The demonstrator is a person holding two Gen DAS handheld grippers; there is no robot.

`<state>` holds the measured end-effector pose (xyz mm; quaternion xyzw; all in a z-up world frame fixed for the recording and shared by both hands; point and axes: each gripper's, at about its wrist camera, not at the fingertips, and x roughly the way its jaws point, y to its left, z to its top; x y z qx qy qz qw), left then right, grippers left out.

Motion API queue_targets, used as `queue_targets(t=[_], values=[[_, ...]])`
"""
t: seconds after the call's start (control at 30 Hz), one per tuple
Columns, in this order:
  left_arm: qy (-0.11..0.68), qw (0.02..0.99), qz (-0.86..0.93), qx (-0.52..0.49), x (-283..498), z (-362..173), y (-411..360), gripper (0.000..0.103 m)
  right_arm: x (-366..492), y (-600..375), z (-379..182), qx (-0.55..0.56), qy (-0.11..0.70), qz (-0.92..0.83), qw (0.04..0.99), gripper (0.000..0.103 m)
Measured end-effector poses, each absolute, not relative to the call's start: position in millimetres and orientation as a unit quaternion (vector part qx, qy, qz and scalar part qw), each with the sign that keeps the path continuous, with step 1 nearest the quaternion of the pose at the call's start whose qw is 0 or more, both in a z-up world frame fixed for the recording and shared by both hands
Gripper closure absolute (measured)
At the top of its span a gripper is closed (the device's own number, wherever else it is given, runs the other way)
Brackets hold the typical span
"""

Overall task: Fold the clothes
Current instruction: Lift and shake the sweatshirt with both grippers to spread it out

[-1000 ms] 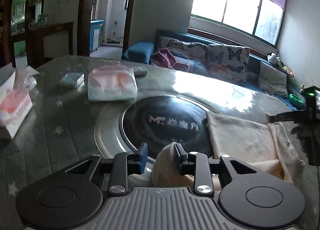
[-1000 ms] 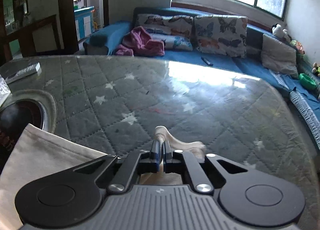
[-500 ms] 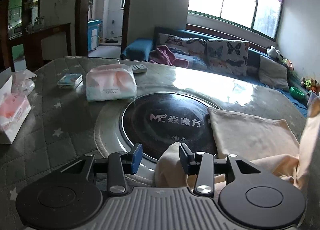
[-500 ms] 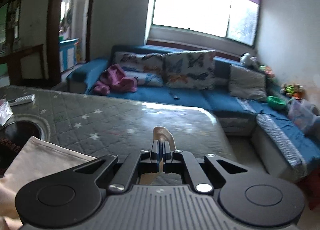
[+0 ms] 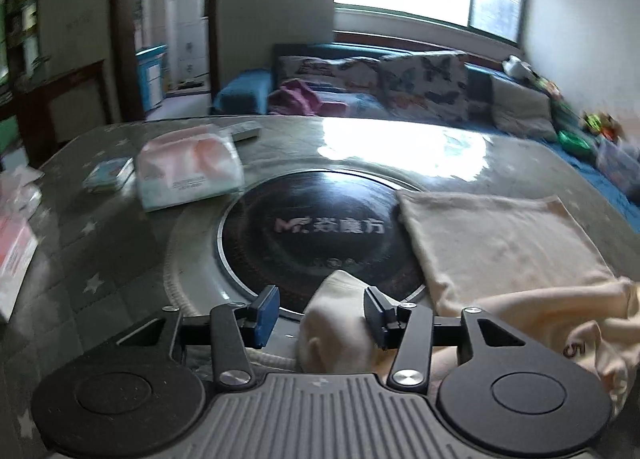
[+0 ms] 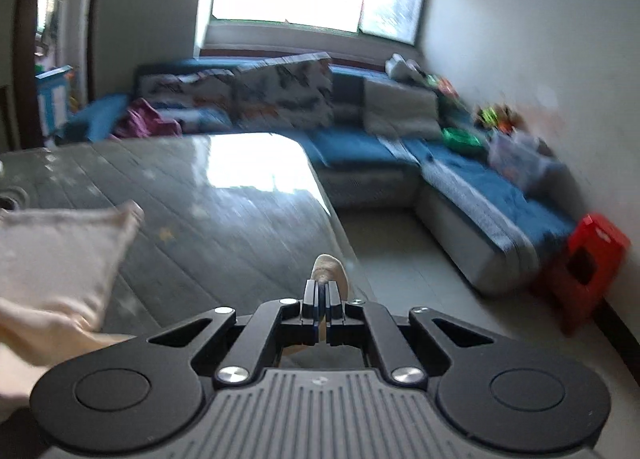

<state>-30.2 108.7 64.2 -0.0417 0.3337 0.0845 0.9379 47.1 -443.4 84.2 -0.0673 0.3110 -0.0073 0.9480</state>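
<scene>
Left wrist view only: quilted counter [image 5: 120,271] with round black cooktop [image 5: 320,235], tissue pack [image 5: 188,171] behind it. Cream garment [image 5: 496,243] lies flat right of the cooktop, its near part bunched. Left gripper [image 5: 322,313] released, jaws wide apart, a fabric fold poking up between them, touching the right finger. Right wrist view only: counter edge, floor, blue sofa [image 6: 460,179], red stool [image 6: 592,267]. Right gripper [image 6: 321,299] clenched on a garment tip; the flat part shows at left.
</scene>
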Motion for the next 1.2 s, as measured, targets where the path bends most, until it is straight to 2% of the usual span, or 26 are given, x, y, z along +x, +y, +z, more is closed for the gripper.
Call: queue_targets(t=[0.17,0.23,0.33,0.43,0.5,0.57,0.6,0.63,0.67,0.7,0.73,0.83,1.2], values=[[0.333,0.942,0.047,0.005,-23.2,66.1,93.0,0.051,40.9,-453.5,70.1,-0.064,0.334,-0.023,0.940,0.099],[0.336,0.941,0.030,0.027,-19.2,63.2,85.1,0.052,37.8,-454.2,70.9,-0.064,0.332,-0.025,0.941,0.094],[0.348,0.936,0.005,0.057,-11.8,55.4,74.4,0.052,35.7,-454.9,73.6,-0.065,0.327,-0.027,0.943,0.093],[0.362,0.929,-0.005,0.080,-4.2,44.6,67.0,0.052,36.2,-456.2,78.1,-0.062,0.323,-0.021,0.944,0.086],[0.368,0.925,-0.008,0.092,-1.2,38.1,64.3,0.052,32.0,-453.1,79.8,-0.066,0.321,-0.011,0.945,0.084],[0.372,0.923,0.000,0.097,1.6,32.9,64.5,0.054,28.8,-447.9,80.3,-0.069,0.320,0.003,0.945,0.082],[0.375,0.922,0.002,0.096,2.4,30.4,65.7,0.058,27.5,-444.4,79.9,-0.070,0.320,0.012,0.945,0.077],[0.377,0.921,0.005,0.094,2.2,28.1,67.5,0.064,26.6,-440.1,78.8,-0.071,0.321,0.021,0.944,0.072],[0.379,0.921,0.007,0.091,1.4,25.8,69.7,0.067,25.6,-434.6,77.5,-0.073,0.323,0.031,0.943,0.071],[0.381,0.920,0.010,0.088,0.7,23.6,71.8,0.075,24.7,-428.7,76.8,-0.076,0.325,0.042,0.942,0.071],[0.378,0.922,0.015,0.080,-1.5,23.7,75.4,0.084,24.2,-423.1,75.7,-0.079,0.326,0.052,0.941,0.071],[0.360,0.931,0.035,0.046,-10.6,28.4,88.7,0.097,23.3,-406.3,72.1,-0.085,0.329,0.080,0.937,0.066],[0.232,0.935,0.165,-0.212,-102.5,56.3,186.8,0.100,15.8,-365.7,59.8,-0.098,0.345,0.142,0.923,0.064]])
